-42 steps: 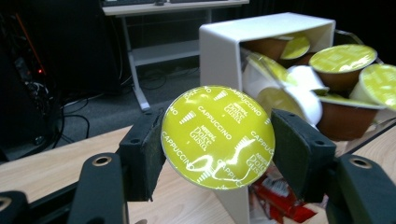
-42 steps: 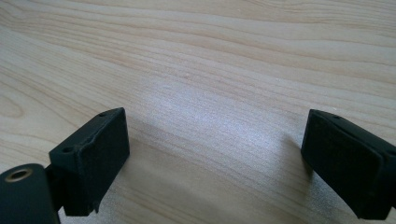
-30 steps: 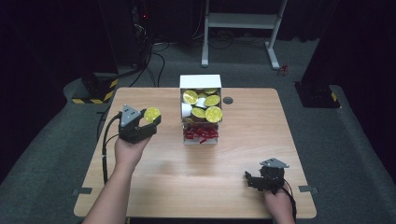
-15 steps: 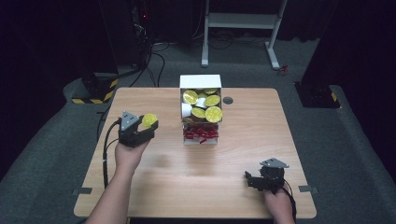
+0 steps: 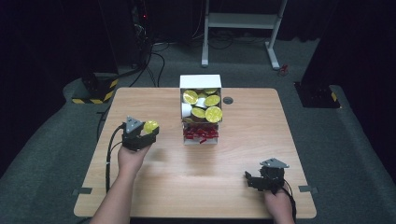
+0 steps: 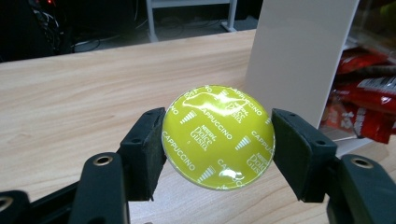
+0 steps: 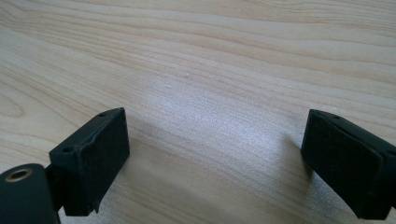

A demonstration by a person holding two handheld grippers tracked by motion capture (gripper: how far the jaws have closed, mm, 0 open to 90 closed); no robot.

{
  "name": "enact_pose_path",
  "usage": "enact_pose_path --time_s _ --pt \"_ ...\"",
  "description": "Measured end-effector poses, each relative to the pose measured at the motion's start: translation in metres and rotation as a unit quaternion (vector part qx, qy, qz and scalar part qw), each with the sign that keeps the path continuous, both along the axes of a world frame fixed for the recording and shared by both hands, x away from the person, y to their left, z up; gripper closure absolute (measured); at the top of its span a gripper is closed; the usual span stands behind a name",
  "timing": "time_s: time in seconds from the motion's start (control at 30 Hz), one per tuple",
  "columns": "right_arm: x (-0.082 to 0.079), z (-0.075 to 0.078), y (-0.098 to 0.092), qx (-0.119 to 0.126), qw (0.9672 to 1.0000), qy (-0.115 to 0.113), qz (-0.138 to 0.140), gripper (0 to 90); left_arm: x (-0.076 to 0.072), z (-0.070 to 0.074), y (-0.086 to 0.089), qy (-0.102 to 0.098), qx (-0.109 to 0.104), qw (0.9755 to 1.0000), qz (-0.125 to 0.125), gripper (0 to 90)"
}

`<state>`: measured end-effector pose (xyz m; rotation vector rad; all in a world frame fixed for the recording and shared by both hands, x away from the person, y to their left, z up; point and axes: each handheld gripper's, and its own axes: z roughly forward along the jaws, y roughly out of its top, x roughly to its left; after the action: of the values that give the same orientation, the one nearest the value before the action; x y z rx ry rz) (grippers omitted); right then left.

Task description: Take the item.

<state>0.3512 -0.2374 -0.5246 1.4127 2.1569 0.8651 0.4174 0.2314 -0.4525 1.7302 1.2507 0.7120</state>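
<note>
We see the yellow-green capsule clamped in the left gripper above the table, left of the white box holding more capsules over red packets. The right gripper rests agape, holding nothing.

A light wooden table with rounded corners carries a white two-tier box at the middle of its far edge. A small dark round disc sits in the tabletop just right of the box.
</note>
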Motion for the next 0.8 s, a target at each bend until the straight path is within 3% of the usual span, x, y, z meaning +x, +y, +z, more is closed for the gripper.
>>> enact_pose_path --time_s 0.27,0.6,0.8 --pt "0.0 0.0 0.0 0.0 1.0 0.0 0.0 7.6 0.008 -0.018 -0.003 0.032 0.01 0.9994 0.0 38.1" --pt "0.0 0.0 0.0 0.0 1.0 0.0 0.0 7.7 0.02 -0.034 -0.01 0.05 0.01 0.9987 0.004 38.1" --pt "0.0 0.0 0.0 0.0 1.0 0.0 0.0 7.6 0.03 -0.039 -0.01 0.059 0.025 0.9979 0.01 38.1"
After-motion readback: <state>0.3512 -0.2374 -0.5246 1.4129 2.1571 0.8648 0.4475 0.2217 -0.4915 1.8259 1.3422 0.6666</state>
